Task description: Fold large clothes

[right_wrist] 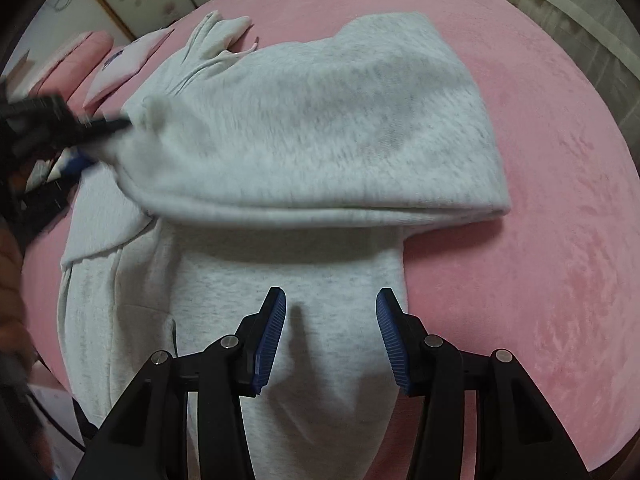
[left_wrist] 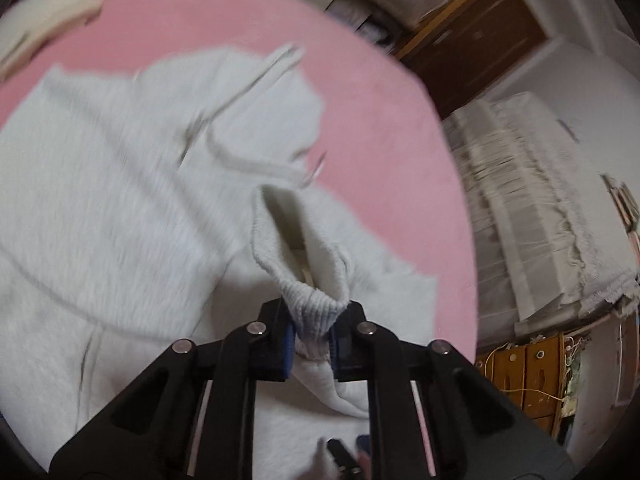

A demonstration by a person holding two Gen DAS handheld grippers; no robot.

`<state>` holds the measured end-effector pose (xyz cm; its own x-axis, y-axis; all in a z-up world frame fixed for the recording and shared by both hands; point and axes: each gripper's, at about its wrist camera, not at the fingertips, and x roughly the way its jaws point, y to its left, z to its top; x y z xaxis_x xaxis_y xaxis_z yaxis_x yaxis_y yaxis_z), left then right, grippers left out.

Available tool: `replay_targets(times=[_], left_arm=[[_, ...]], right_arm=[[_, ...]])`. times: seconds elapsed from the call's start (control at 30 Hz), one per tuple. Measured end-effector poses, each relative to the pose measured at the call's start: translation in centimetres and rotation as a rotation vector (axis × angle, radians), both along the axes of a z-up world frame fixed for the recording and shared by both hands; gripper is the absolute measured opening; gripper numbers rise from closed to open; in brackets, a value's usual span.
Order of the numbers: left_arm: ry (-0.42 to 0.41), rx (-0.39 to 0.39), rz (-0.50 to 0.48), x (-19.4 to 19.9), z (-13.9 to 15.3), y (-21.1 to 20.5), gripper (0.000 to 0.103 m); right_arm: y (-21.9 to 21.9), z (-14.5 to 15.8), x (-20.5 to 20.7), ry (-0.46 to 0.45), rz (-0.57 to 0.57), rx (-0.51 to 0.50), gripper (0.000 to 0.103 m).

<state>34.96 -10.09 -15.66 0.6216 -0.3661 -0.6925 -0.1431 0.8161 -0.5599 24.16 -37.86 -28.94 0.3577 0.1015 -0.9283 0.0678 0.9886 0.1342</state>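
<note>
Left wrist view: heavy motion blur. No writing legible anywhere. Left gripper (left_wrist: 313, 334) is clamped on the ribbed cuff (left_wrist: 310, 300) of a light grey hoodie (left_wrist: 120, 200), blue pads pressed against the knit on both sides. The cuff opening gapes upward just past the fingertips. The rest of the hoodie lies spread on a pink bedspread (left_wrist: 200, 28), mostly left of and beyond the gripper. A white drawstring (left_wrist: 244, 164) loops across the fabric near the centre. Wooden drawers (left_wrist: 528, 376) and a pale covered piece of furniture (left_wrist: 532, 216) sit at right, off the bed.

Right wrist view: sharper. A small white item with a dark blue mark (right_wrist: 118, 66) sits at upper left, too small to read. Right gripper (right_wrist: 331, 336) hangs with jaws part-way apart, nothing between the blue pads; the hoodie's body lies directly beneath it. A folded-over section of the hoodie (right_wrist: 320, 128) crosses above the fingertips, ending at a thick fold line. The left gripper (right_wrist: 86, 122) shows blurred at left edge, pinching fabric at that fold's left end. Pink bedspread (right_wrist: 540, 240) surrounds the garment.
</note>
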Motion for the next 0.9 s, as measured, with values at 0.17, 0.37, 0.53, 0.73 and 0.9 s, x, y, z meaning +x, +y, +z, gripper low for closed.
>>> replay_targets(times=[0.17, 0.37, 0.53, 0.73, 0.9], left_arm=[[-0.194, -0.021, -0.002, 3.1, 7.1, 0.5, 0.008], [-0.317, -0.013, 0.120, 3.5, 11.6, 6.2, 0.008], [-0.259, 0.153, 0.226, 3.0, 9.7, 11.1, 0.008], [-0.005, 0.345, 0.271, 2.5, 1.4, 16.0, 0.008], [0.158, 0.339, 0.269, 1.8, -4.3, 18.0, 0.008]], right_arm=[[-1.0, -0.5, 1.0, -0.001, -0.037, 0.024, 0.048], [-1.1, -1.4, 2.0, 0.001, -0.047, 0.061, 0.048], [1.0, -1.7, 1.9, 0.003, 0.055, 0.009, 0.048], [1.0, 0.0, 0.4, -0.068, 0.050, 0.013, 0.048], [0.0, 1.9, 0.0, -0.123, 0.006, -0.042, 0.051]])
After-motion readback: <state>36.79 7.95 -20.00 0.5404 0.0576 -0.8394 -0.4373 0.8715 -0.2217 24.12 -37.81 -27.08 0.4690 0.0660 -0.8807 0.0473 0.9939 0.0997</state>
